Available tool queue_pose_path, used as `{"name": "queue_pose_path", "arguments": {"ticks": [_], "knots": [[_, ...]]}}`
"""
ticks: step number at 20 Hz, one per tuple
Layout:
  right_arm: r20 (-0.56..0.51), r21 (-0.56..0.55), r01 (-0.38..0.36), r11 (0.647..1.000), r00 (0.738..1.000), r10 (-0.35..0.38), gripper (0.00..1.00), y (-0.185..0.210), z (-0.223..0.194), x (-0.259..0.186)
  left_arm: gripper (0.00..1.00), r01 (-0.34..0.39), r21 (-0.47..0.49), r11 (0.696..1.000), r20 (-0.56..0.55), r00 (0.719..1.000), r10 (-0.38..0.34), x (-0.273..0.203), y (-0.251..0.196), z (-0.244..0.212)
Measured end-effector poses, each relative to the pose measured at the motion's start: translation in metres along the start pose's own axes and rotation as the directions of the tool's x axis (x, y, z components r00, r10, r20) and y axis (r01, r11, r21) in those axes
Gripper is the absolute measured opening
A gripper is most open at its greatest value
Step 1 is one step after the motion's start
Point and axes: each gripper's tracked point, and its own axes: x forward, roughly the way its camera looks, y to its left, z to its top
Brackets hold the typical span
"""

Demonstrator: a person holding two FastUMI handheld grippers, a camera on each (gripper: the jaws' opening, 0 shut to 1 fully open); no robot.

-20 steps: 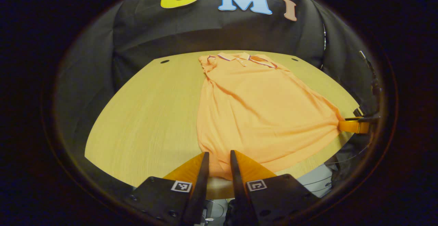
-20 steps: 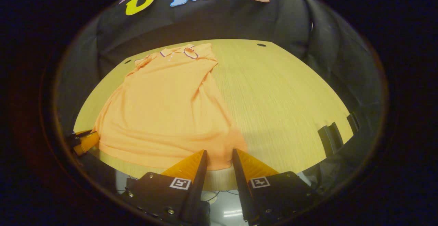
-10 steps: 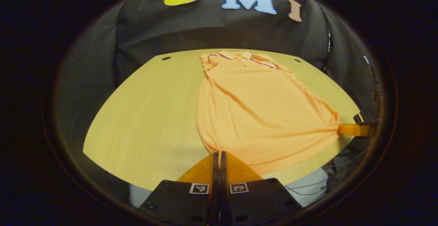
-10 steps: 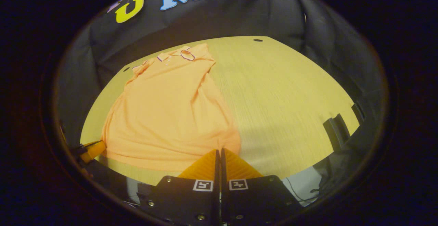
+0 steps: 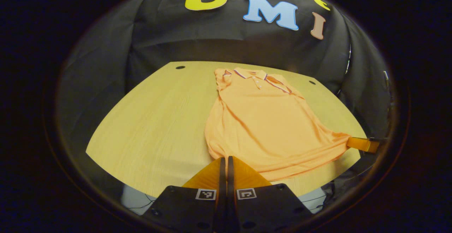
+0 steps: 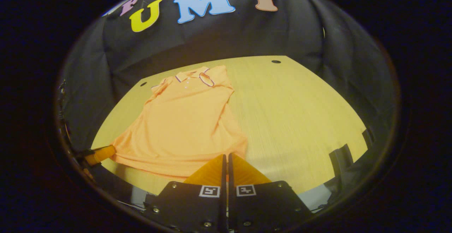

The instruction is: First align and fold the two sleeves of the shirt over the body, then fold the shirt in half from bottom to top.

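Observation:
An orange polo shirt (image 5: 261, 120) lies on the wooden table (image 5: 152, 120), collar at the far end, sleeves lying in over the body. My left gripper (image 5: 224, 158) is shut on the hem's near left corner. The right gripper (image 5: 363, 144) pinches the opposite hem corner at the table's right edge. In the right gripper view the shirt (image 6: 187, 120) spreads left of centre, and my right gripper (image 6: 226, 154) is shut on its near right hem corner. The left gripper (image 6: 100, 153) holds the far hem corner. The hem runs taut between both grippers.
Small round holes mark the table's far corners (image 5: 180, 67) (image 6: 275, 61). Dark brackets (image 6: 340, 155) stand at the table's right front edge (image 6: 293, 113). Cables hang below the front edge. Black cloth walls close in the table behind and at both sides.
Both grippers went from open around the hem corners to shut on them. Since then both views have risen and drawn back, and the hem is pulled taut.

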Motion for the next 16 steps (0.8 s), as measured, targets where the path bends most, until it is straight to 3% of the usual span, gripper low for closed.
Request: {"name": "queue_pose_path", "arguments": {"ticks": [7, 16], "knots": [[0.095, -0.023, 0.036, 0.999, 0.995, -0.033, 0.03, 0.009, 0.077, 0.027, 0.07, 0.052, 0.035, 0.998, 0.062, 0.997, -0.054, 0.041, -0.011, 0.072], [0.153, -0.03, 0.087, 0.996, 0.985, -0.081, 0.03, 0.015, 0.18, 0.094, 0.07, 0.11, 0.074, 0.991, 0.103, 0.988, -0.118, 0.136, -0.029, 0.175]]}}
